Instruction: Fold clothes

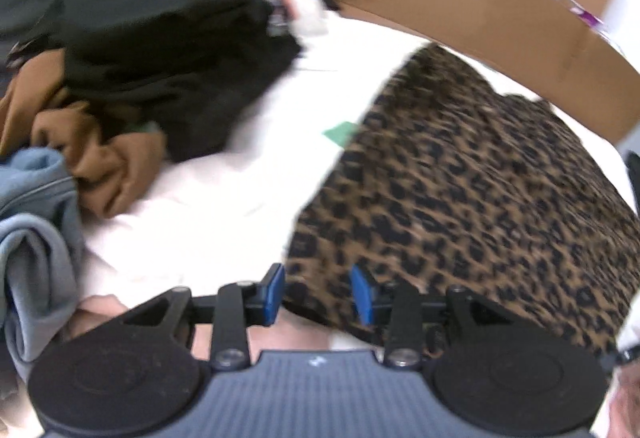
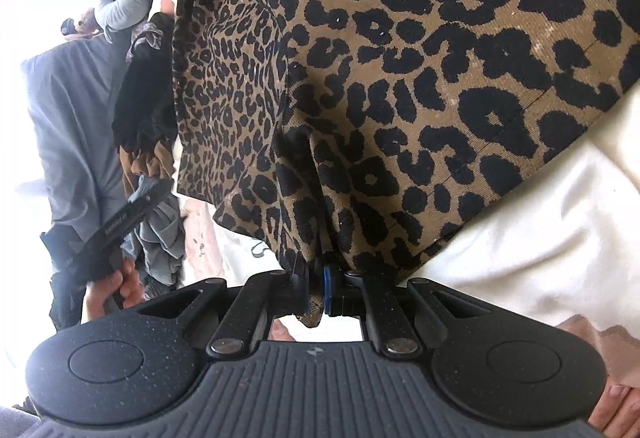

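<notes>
right gripper [image 2: 316, 292]: jaws pinched tight on an edge of the leopard-print garment [image 2: 400, 78], cloth bunched at the bite. left gripper [image 1: 318, 296]: blue pads parted, astride the garment's near edge, not clamped. garment lies partly spread on the white surface [image 1: 224, 198], beside a heap of clothes [image 1: 160, 50]. advice: keep the held edge taut and level, corners matched. both tools point forward, low over the cloth.

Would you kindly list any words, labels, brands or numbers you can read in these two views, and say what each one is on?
No text can be read for certain.
Pale lettering on the black handheld device in the right wrist view: too small and tilted to read.
Small pale mark on each gripper body: a logo, not legible words.
Tag by the black garment: blurred.
</notes>
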A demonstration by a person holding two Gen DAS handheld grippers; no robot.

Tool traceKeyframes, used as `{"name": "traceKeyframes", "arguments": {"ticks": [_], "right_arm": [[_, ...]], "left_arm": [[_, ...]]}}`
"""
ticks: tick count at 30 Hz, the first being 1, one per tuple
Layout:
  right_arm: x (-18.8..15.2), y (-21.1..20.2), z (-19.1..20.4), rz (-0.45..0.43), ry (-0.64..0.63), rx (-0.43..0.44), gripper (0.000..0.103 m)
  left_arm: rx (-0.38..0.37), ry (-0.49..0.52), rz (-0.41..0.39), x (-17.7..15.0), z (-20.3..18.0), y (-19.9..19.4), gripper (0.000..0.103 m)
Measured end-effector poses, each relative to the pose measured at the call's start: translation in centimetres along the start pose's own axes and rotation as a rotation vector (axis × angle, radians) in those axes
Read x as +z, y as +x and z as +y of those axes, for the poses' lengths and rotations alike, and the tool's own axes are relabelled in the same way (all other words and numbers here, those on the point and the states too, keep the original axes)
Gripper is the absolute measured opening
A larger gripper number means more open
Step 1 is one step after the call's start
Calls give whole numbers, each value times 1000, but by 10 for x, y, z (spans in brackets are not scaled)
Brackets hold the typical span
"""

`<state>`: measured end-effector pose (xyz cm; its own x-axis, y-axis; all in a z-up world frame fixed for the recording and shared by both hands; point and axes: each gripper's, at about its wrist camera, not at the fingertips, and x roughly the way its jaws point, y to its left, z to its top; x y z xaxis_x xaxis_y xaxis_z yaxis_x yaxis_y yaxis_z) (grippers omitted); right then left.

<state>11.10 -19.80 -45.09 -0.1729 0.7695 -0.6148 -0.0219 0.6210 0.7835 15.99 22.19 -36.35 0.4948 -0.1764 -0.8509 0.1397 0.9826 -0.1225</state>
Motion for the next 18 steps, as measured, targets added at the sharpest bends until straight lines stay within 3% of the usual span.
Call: {"name": "traceKeyframes", "arguments": {"ticks": [8, 10, 11, 14, 18], "right_arm": [[2, 1, -1, 10, -12, -25, 4], [3, 2, -2, 14, -11, -27, 4], [3, 2, -2, 16, -12, -29, 4], [4, 1, 1, 20, -16, -30, 4], [5, 2, 7, 27, -35, -11, 4]], "left_arm": [[-23, -36, 18, -4, 7, 16, 37], [-29, -46, 22, -5, 9, 20, 24], [-32, -50, 25, -6, 10, 22, 8], [-41, -64, 31, -7, 13, 29, 5], [-45, -50, 10, 3, 17, 8, 4]]}}
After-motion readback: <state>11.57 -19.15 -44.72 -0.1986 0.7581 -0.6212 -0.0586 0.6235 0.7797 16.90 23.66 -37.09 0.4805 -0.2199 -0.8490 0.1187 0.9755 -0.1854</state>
